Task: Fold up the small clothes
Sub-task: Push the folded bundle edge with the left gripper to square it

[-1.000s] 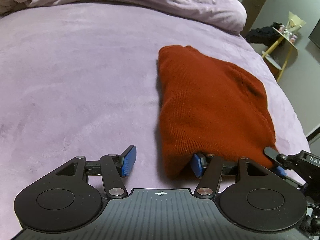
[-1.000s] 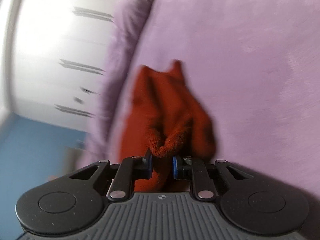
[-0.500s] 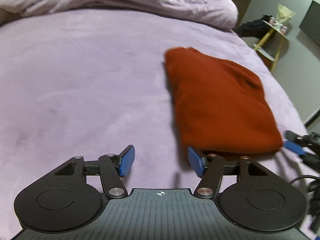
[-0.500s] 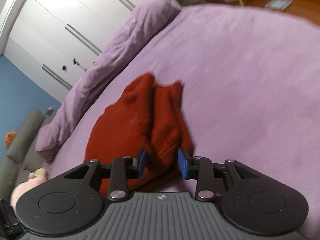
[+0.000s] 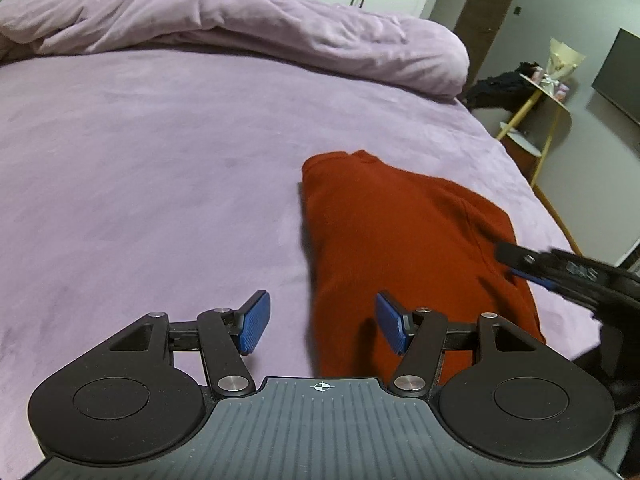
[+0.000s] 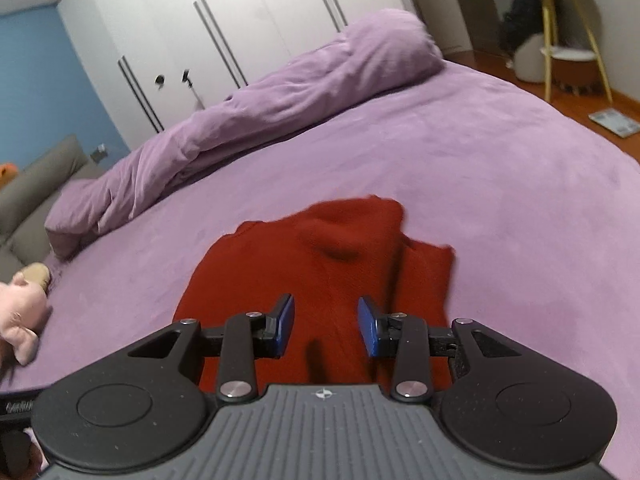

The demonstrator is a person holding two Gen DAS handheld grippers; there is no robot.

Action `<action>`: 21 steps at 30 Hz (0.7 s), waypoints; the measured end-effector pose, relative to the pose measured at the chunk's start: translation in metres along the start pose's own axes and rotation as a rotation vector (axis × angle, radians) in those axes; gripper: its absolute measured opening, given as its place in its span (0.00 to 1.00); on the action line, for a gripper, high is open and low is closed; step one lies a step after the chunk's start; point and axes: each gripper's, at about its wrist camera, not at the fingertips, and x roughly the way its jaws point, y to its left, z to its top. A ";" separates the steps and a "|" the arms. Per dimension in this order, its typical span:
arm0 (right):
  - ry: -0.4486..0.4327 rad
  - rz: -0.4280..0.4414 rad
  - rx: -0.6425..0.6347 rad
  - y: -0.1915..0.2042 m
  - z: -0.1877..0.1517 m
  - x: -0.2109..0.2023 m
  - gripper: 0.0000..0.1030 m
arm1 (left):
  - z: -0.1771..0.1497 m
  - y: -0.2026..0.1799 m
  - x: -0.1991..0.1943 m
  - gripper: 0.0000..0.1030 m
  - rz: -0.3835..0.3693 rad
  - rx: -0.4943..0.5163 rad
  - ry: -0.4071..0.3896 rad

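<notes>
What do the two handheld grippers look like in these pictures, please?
The left gripper and the right gripper look alike: black linkage arms with silver pivot bolts, blue ribbed pads on the fingers, two round black discs, and a grey ribbed body with a small white crosshair mark. No sleeve shows.

Each gripper, left (image 5: 320,326) and right (image 6: 326,326), is matte black with two round discs, silver pivot screws, a ribbed grey plate marked with a small white crosshair, and blue ridged pads (image 5: 254,328) on its fingers.
</notes>
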 end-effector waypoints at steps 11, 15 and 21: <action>-0.009 -0.194 -0.159 -0.012 0.025 0.081 0.27 | 0.035 -0.009 0.042 0.62 -0.033 -0.021 -0.013; -0.036 -0.175 -0.103 -0.025 0.019 0.083 0.27 | 0.048 -0.015 0.067 0.63 -0.032 -0.043 -0.019; -0.034 -0.159 -0.116 -0.031 0.018 0.087 0.28 | 0.045 -0.010 0.110 0.76 -0.055 -0.060 0.060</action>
